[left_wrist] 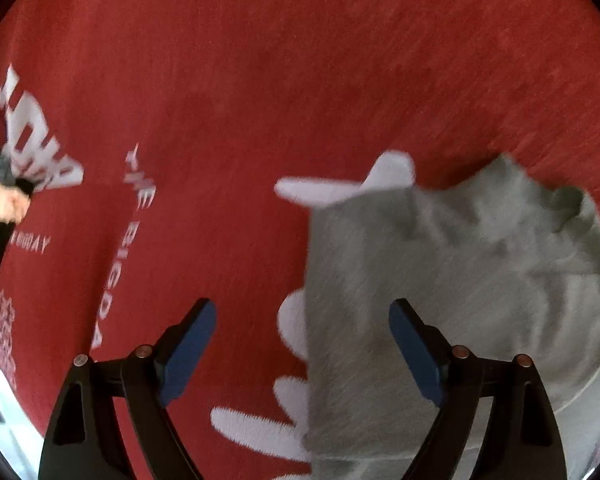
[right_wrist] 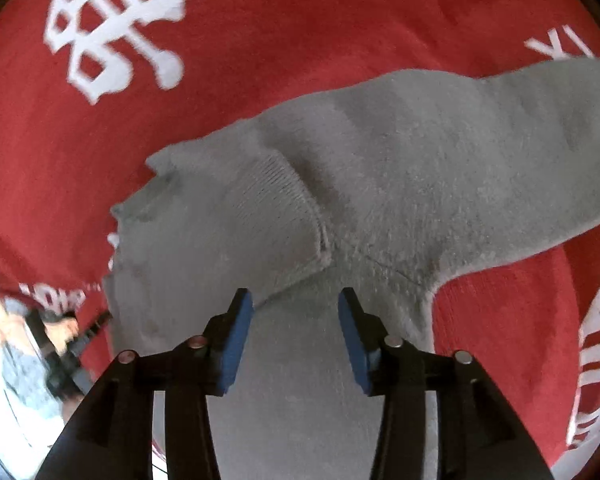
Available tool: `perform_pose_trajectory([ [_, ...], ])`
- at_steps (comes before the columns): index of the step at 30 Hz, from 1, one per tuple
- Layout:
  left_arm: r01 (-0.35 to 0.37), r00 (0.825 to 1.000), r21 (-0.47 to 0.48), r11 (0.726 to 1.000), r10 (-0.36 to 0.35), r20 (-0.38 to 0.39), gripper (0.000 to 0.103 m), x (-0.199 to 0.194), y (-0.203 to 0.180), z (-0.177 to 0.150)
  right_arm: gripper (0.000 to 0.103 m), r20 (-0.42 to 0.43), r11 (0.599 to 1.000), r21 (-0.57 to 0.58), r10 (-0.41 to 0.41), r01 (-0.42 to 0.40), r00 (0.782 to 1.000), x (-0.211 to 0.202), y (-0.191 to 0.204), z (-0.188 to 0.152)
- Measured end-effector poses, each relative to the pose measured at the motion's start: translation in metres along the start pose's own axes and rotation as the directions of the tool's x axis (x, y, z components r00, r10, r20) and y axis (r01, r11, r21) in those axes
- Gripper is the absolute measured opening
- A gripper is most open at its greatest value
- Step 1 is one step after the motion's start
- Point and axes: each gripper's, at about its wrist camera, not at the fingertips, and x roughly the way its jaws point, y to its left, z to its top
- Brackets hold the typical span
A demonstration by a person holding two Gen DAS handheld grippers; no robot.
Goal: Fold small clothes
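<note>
A small grey knit garment (right_wrist: 400, 184) lies on a red cloth with white print (right_wrist: 300, 28). Its ribbed cuff (right_wrist: 276, 216) is folded over the body. My right gripper (right_wrist: 296, 300) is open and empty, just above the grey fabric near the cuff. In the left wrist view the grey garment (left_wrist: 440, 280) lies at the right, rumpled at its far end. My left gripper (left_wrist: 302, 310) is open wide and empty over the garment's left edge, with the right finger over grey fabric and the left over red cloth (left_wrist: 260, 80).
The red cloth covers the whole work surface in both views. A person's hand with a dark tool (right_wrist: 60, 336) shows at the lower left of the right wrist view, beyond the cloth's edge. A hand (left_wrist: 0, 196) also shows at the left wrist view's left edge.
</note>
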Motion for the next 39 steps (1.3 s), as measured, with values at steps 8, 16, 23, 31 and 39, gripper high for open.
perform_pose_trajectory([
  [8,-0.175,0.982,0.004,0.985,0.175,-0.072,0.089,0.049,0.003,0.021,0.049,-0.027,0.998,0.048,0.042,-0.041,0.999,0.001,-0.003,-0.022],
  [16,-0.121,0.989,-0.026,0.992,0.118,-0.093,0.09,0.03,0.021,0.015,0.051,-0.034,0.998,0.063,0.031,-0.029,0.999,-0.018,-0.025,-0.042],
  [23,0.125,0.987,0.082,0.989,-0.116,-0.113,0.09,-0.027,-0.062,-0.016,0.054,-0.026,0.989,0.14,0.056,-0.052,0.998,-0.033,-0.055,-0.054],
  [31,0.317,0.937,0.172,0.933,-0.279,-0.212,0.09,-0.037,-0.195,-0.051,0.054,0.012,0.972,0.228,0.064,-0.065,0.998,-0.059,-0.112,-0.059],
  [39,0.306,0.945,0.201,0.93,-0.272,-0.182,0.09,-0.041,-0.287,-0.048,0.054,0.152,0.918,0.383,0.052,-0.108,0.987,-0.091,-0.204,-0.032],
])
